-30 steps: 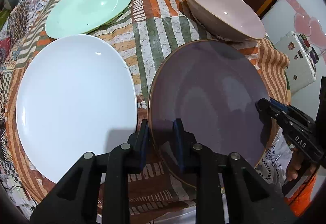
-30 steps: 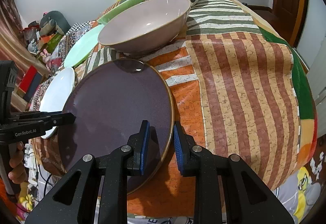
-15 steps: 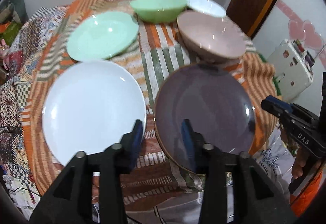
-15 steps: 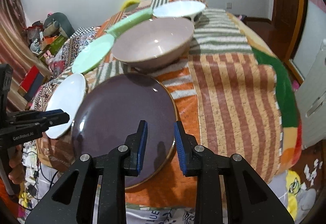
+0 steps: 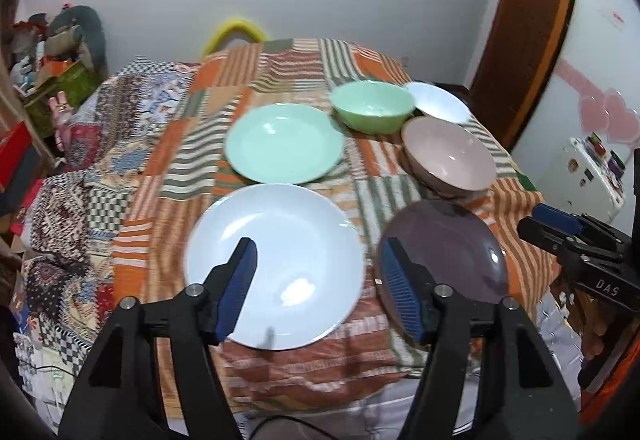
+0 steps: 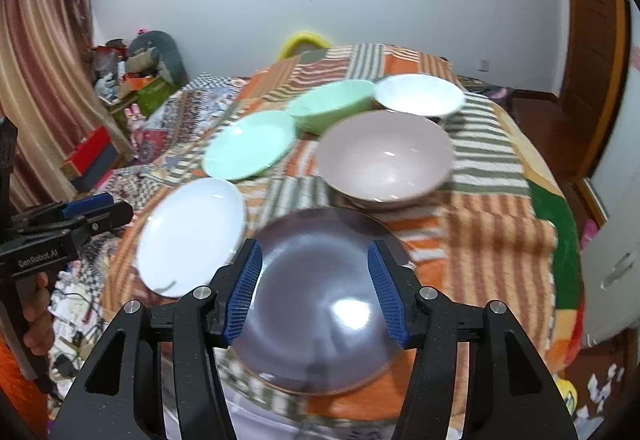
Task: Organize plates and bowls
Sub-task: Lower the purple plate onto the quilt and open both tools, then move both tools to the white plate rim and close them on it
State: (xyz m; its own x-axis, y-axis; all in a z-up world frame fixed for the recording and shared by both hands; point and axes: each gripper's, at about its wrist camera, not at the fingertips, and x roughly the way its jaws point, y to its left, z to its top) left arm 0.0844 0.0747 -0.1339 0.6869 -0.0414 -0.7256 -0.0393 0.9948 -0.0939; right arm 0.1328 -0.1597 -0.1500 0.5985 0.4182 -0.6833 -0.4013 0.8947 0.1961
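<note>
A dark purple plate (image 5: 444, 248) (image 6: 320, 304) lies flat at the table's near edge, with a white plate (image 5: 276, 264) (image 6: 192, 236) to its left. Behind them sit a mint green plate (image 5: 284, 148) (image 6: 250, 150), a green bowl (image 5: 374, 110) (image 6: 332, 104), a white bowl (image 5: 438, 106) (image 6: 418, 94) and a pink bowl (image 5: 448, 160) (image 6: 386, 158). My left gripper (image 5: 318, 246) (image 6: 116, 208) hangs above the white plate's right part, its jaws opening and empty. My right gripper (image 6: 314, 246) (image 5: 532, 220) hovers over the purple plate, its jaws opening with nothing pressed between them.
A patchwork striped cloth (image 5: 192, 176) covers the round table. A yellow chair back (image 5: 236, 30) rises behind it. A wooden door frame (image 5: 528, 20) stands at the right, boxes and toys (image 5: 52, 72) pile at the left, and a white cabinet (image 5: 592, 176) is at the right.
Both grippers let go of the purple plate's rim, opened wider, and rose back away from the table. The purple plate now rests flat on the cloth.
</note>
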